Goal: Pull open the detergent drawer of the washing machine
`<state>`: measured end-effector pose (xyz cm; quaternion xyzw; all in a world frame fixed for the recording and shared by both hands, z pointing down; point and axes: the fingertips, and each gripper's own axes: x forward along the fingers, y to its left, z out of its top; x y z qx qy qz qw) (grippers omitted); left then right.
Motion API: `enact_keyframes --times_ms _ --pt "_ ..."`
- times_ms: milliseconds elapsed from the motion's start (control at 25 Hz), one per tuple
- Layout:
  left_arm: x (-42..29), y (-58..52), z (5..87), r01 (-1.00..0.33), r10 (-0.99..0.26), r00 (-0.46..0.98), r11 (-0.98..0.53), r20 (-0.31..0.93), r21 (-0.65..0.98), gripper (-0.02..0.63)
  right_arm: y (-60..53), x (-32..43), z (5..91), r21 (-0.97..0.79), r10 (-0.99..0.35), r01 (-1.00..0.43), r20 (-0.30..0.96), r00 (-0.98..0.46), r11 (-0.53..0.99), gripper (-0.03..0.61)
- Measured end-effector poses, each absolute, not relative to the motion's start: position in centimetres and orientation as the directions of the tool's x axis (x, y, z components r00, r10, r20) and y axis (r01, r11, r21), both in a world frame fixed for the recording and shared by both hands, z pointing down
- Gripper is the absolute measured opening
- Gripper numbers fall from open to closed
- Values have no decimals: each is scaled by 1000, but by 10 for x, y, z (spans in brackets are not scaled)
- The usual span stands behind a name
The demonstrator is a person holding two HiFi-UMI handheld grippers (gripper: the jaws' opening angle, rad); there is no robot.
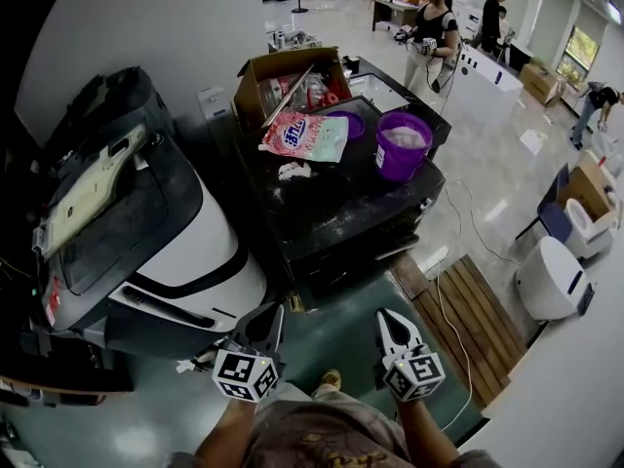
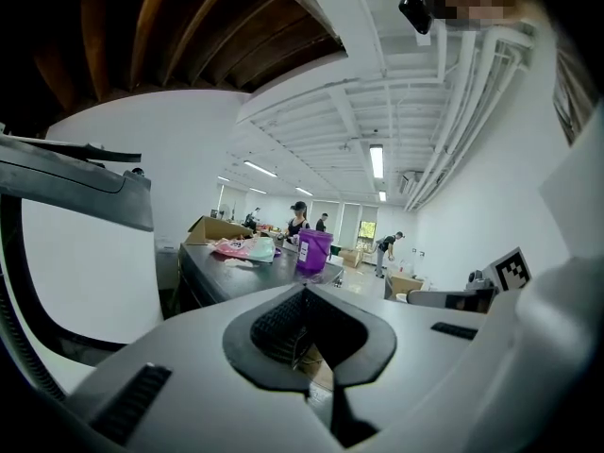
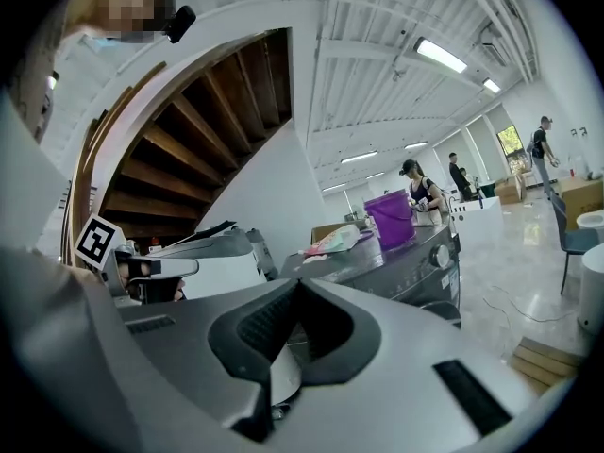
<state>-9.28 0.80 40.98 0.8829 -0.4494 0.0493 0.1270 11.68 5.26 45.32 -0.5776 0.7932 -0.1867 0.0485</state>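
both grippers hang low in the head view, at 6 o'clock of the washer [image 1: 341,213], well apart from it and pointing toward its front over the green floor [image 1: 331,344]. the left gripper [image 1: 263,326] has its jaws pressed together with nothing between them. the right gripper [image 1: 390,326] is pressed together too, and also empty. each rides on a bare forearm, and the two are near each other, side by side

the washer is dark, and its top is dusty and crowded. an open cardboard box [image 1: 283,71] sits at 11 o'clock, a detergent bag [image 1: 304,136] lies at the centre, and a purple bucket [image 1: 402,146] stands at 1 o'clock. in the right gripper view the washer's front panel shows a round knob [image 3: 438,256] near its 3 o'clock end. the drawer should sit in that panel, but i cannot pick it out from the panel in any view

a big white and black machine [image 1: 185,252] stands at 9 o'clock of the washer, and a slatted wooden board [image 1: 468,325] lies on the floor at 4 o'clock. people stand far back at 1 o'clock
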Motion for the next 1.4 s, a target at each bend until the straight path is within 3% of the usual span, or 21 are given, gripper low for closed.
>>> enact_keyframes --times_ms 400,800,1040,1400 --pt "-83 -32 413 -794 -768 607 -576 206 192 21 15 121 451 -326 -935 -906 134 -327 270 -2" --pt "-83 -66 415 -760 -734 650 -619 199 199 21 -19 107 439 -424 -942 -858 34 -335 290 -1" --pt "-83 -75 419 -750 -724 660 -624 201 218 21 -29 95 448 -458 -923 -827 36 -383 325 144" --pt "-89 -80 423 -750 -719 661 -622 214 226 21 -41 85 458 -508 -906 -791 48 -420 340 307"
